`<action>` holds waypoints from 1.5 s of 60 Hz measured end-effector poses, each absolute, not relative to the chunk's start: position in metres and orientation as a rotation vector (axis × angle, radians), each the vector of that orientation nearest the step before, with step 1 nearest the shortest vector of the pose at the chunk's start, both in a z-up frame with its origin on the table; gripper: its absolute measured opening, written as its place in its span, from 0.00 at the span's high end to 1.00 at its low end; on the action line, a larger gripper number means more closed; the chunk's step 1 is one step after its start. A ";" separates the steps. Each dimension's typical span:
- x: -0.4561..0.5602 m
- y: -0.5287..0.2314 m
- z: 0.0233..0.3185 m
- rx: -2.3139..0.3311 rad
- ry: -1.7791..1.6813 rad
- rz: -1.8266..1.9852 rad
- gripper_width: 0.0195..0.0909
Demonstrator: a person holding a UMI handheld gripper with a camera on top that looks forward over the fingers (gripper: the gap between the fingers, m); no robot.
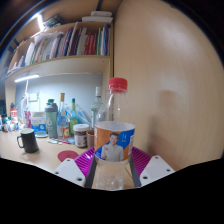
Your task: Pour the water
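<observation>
- The gripper (112, 160) is showing at the bottom centre of the frame, with its two fingers lying to the left and to the right of a clear plastic bottle (114, 125).
- The magenta pads (85, 157) are pressing against the lower part of the bottle from both sides, so the fingers are clamping on it.
- The bottle is standing in the centre of the frame, and it is taking most of the height between the fingers and the middle of the picture.
- Its long axis is running vertically, almost straight up, and the red cap (118, 85) is pointing toward the top of the frame.
- A label (114, 139) with orange, white and blue colours is wrapping around the middle of the bottle, just above the pads.
- To the left of the bottle, a wooden desk (40, 158) is carrying a dark mug (28, 141), and behind it several bottles and jars (62, 120) are standing close together.
- In the upper left of the frame, a shelf of books (68, 44) is hanging on the wall.
- A plain beige wall (175, 80) is filling the right half of the frame behind the bottle.
</observation>
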State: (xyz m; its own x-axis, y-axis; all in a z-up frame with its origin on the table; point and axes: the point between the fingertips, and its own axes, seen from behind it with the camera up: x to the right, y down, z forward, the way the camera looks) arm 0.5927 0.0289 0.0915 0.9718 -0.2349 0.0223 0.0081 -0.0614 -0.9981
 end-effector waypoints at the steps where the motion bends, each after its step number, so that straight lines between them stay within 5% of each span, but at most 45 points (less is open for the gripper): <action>1: 0.593 0.030 0.092 -1.624 0.176 -0.205 0.49; 15: 0.566 0.030 0.105 -1.604 0.108 -0.236 0.65; 26: 0.505 0.043 0.166 -1.508 -0.103 -0.349 0.66; 38: 0.440 0.106 0.216 -1.401 -0.626 -0.914 0.66; 51: 0.388 0.168 0.190 -1.169 -1.224 -1.432 0.66; 64: 0.361 0.195 0.199 -0.871 -1.552 -1.755 0.66; 90: 0.342 0.210 0.205 -0.706 -1.714 -1.892 0.66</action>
State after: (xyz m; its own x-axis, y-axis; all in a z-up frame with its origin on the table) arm 0.3416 0.2102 0.2048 -0.7473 -0.0134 0.6643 0.6624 -0.0935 0.7433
